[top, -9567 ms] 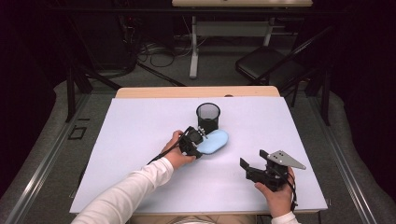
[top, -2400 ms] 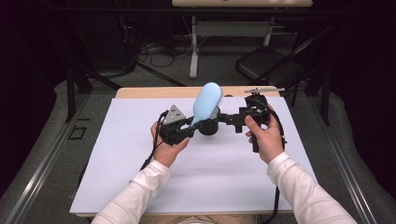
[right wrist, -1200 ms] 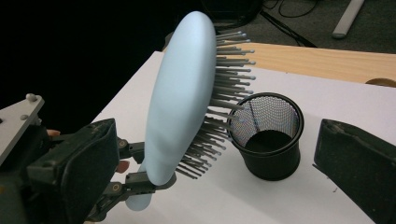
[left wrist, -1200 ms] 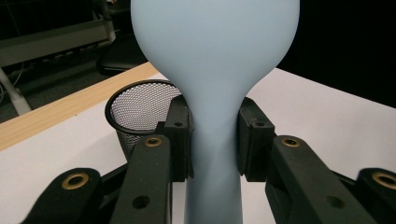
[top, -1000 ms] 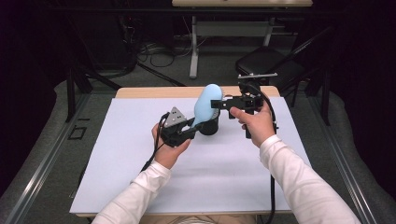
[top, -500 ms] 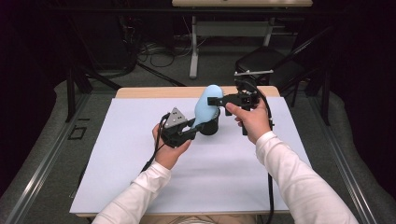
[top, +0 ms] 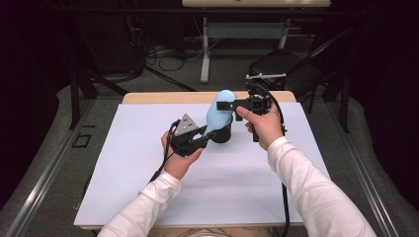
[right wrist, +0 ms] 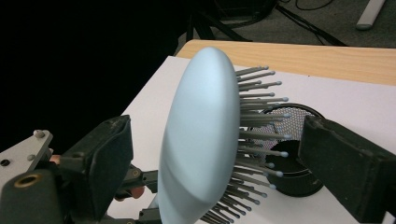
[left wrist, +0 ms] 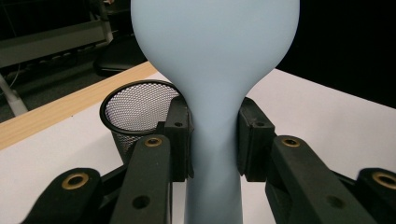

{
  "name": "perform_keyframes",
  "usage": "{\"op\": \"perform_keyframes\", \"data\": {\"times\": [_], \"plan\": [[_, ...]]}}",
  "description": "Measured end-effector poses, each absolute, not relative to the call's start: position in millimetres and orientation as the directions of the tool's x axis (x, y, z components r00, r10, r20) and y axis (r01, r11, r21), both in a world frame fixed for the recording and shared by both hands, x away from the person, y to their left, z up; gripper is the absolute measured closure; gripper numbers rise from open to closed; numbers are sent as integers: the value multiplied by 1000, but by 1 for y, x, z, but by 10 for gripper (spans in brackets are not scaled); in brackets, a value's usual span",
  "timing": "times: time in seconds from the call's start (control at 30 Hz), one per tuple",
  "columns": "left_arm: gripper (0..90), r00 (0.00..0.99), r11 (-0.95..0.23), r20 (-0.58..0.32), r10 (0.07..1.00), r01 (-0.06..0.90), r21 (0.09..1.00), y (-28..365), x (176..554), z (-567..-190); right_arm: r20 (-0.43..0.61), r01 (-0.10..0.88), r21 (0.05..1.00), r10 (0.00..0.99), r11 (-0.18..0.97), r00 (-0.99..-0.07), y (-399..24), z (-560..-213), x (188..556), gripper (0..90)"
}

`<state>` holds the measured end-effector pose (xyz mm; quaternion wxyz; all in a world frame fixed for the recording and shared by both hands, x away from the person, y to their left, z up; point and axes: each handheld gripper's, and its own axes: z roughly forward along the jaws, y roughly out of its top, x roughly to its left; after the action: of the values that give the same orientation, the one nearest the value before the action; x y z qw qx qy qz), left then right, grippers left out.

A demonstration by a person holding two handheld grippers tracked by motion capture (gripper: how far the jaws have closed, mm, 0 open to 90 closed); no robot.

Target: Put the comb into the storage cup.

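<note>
A pale blue hairbrush (top: 221, 109) with grey ball-tipped bristles stands raised over the black mesh cup (top: 221, 133), at twelve o'clock on the white table (top: 123, 187). The left gripper (left wrist: 212, 140) is clamped on its narrow handle. The right gripper (right wrist: 224, 154) has its jaws spread either side of the oval head, not pressing it.

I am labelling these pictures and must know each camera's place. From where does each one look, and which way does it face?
High view: above the person's side, facing forward and down on the table; both forearms and the left tool and right tool show.
Left gripper view: on the left tool, looking along its jaws shut on the hairbrush handle.
Right gripper view: on the right tool, its open jaws either side of the brush head.
All three share the brush and the mesh cup.
</note>
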<state>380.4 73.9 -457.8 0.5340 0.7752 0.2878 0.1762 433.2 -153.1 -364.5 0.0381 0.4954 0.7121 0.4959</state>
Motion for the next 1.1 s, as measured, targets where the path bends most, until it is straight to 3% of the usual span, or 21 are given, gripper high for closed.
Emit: {"op": "perform_keyframes", "data": {"times": [0.8,1.1], "plan": [[698,770,-265,-36,637,263,928,73,381,-460,468,681,732,715,16,-519,-143,-366,434,146],[698,769,-257,-42,638,264,930,73,381,-461,471,684,729,716,13,-515,-143,-366,434,211]]}}
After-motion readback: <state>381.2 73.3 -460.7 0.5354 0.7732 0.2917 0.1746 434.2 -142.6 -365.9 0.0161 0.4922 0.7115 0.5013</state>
